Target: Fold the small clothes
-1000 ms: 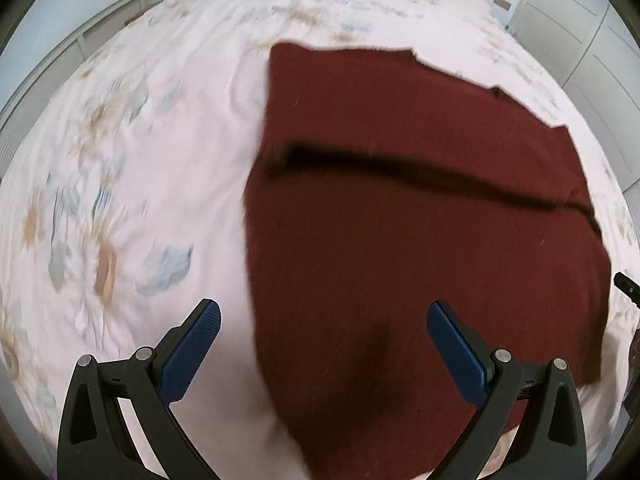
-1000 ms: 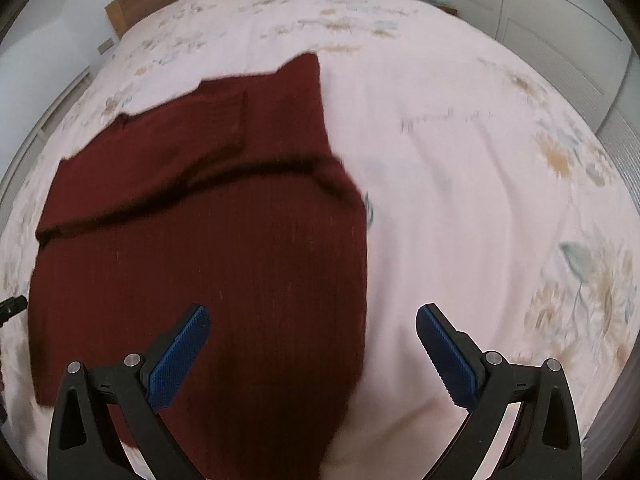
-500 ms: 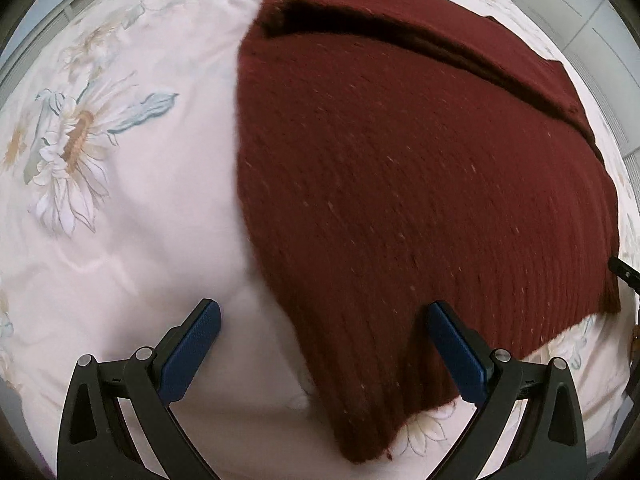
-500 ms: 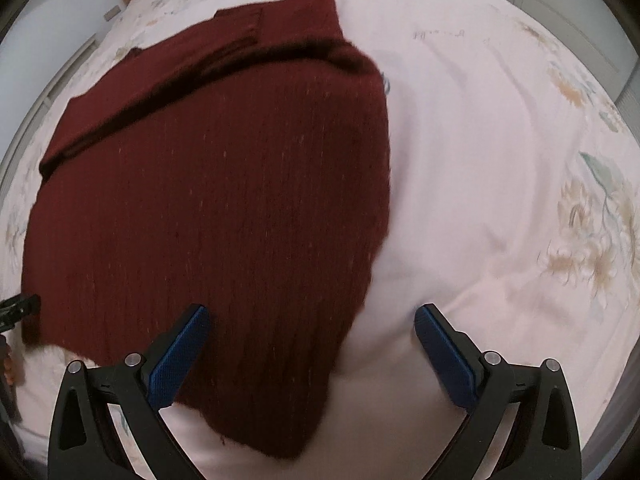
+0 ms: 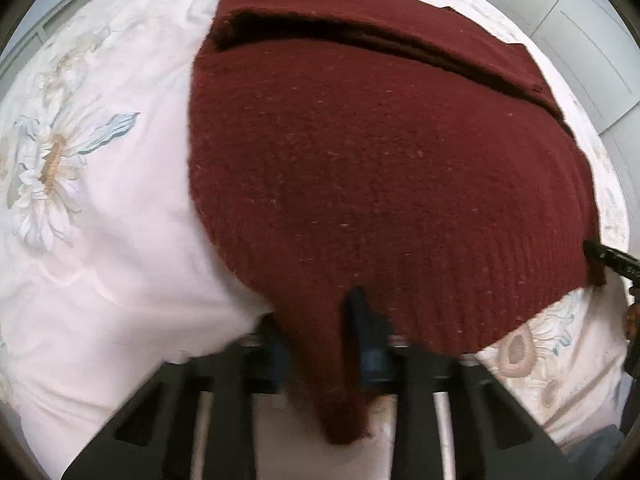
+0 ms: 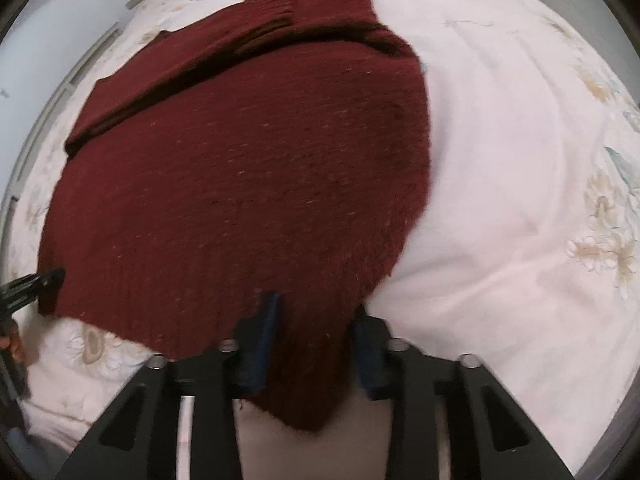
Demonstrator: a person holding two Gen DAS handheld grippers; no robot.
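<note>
Dark red knit, the sweater (image 5: 384, 168) lies flat on the flowered bedsheet (image 5: 100, 216), with its sleeves already folded across the top. The left gripper (image 5: 316, 344) has its jaws closed on the near left hem corner, and the right gripper (image 6: 312, 344) pinches the near right corner. The step seems to be grasping the hem. Next, I think, both corners must rise together and travel forward evenly.

A bed with a pale pink, flower-printed cover (image 5: 100, 264) (image 6: 500, 184) carries a single dark red ribbed knit sweater (image 5: 380, 168) (image 6: 248, 184). The sweater lies spread flat directly on the cover, sleeves folded across its far end.
</note>
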